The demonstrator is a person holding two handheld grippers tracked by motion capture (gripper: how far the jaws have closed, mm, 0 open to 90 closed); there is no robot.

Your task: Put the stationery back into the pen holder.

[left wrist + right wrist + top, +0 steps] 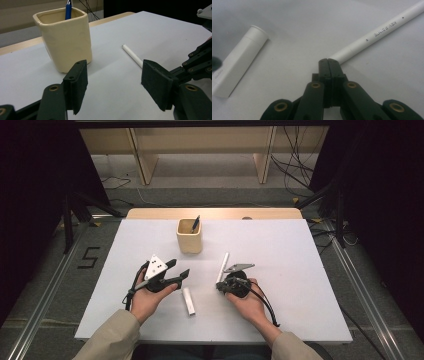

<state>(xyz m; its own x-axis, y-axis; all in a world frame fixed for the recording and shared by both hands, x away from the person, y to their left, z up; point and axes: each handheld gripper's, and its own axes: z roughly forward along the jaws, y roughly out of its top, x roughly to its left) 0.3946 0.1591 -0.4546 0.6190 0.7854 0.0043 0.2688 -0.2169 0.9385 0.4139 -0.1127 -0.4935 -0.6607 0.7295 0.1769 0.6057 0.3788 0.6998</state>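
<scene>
While the right gripper (329, 61) pinches the white pen's (377, 31) near end | pen's axis points toward the cup (190, 236) | left gripper (113, 82) wide open, empty, beside cap (188, 301).

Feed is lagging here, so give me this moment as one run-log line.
left gripper: open, empty | right gripper: shut, tips at slim white pen | short white tube: on table | cream ceramic cup: holds blue pen

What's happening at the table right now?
A person holds a gripper in each hand over a white table. The right gripper, jaws closed, sits at the end of a white pen; whether it pinches it is unclear. The left gripper is open near a cream cup holding a blue pen. A white cap lies between the hands.
</scene>
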